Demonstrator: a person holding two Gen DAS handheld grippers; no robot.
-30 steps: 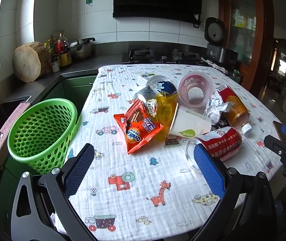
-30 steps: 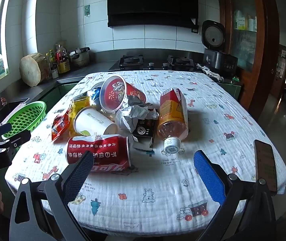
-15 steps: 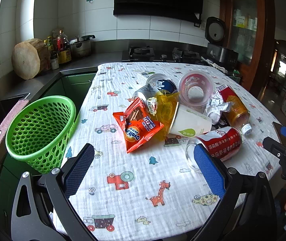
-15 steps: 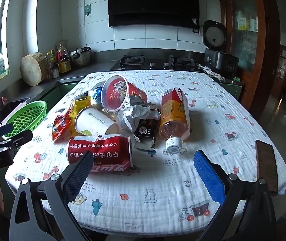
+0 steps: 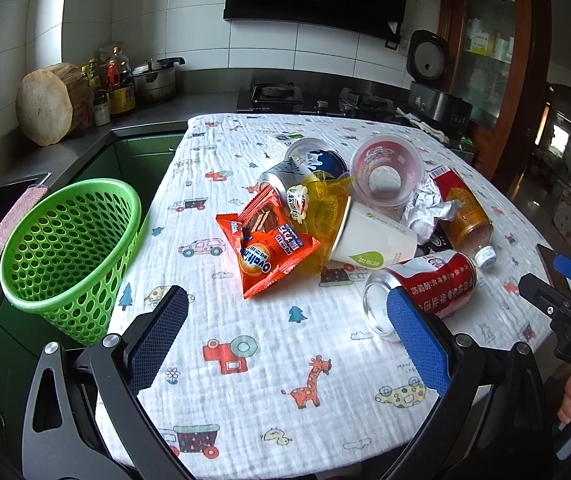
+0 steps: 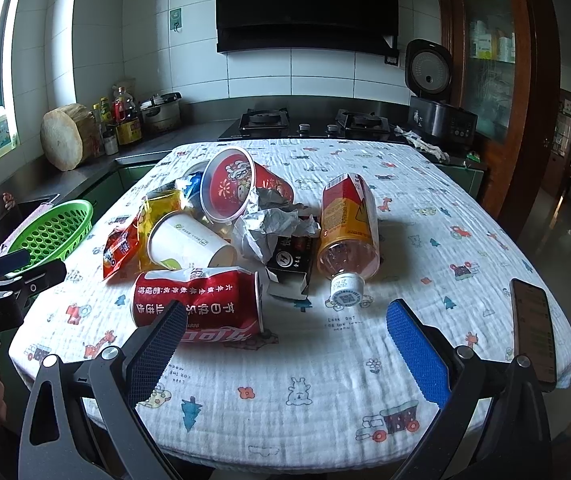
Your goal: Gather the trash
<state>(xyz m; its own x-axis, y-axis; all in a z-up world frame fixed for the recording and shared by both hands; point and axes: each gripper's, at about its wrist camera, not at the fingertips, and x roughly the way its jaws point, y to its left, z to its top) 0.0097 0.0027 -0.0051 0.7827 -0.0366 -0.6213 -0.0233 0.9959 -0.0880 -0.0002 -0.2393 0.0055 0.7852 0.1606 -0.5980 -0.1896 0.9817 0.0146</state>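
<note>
I hold my left gripper (image 5: pixel 287 338) above the near edge of the table (image 5: pixel 245 400), jaws spread wide and holding nothing. My right gripper (image 6: pixel 285 350) hovers over the same table's near edge from the other side, jaws likewise spread wide and holding nothing. The trash lies in one pile at the middle of the table: an orange snack wrapper (image 5: pixel 265 246) on the pile's left side, a yellow wrapper (image 5: pixel 325 204) touching it, a white paper cup (image 5: pixel 373 236) on its side, a red soda can (image 6: pixel 201 300) on its side nearest my right gripper, a clear plastic bottle (image 6: pixel 347 228) with its cap toward me, crumpled foil (image 6: pixel 269 224), a small black box (image 6: pixel 293 260), and a red bowl-shaped cup (image 6: pixel 233 184) tipped on its side. A green basket (image 5: pixel 65 248) sits beside the table's left edge, tilted toward the table. A phone (image 6: pixel 533 332) lies near the table's right edge, well apart from the pile.
</note>
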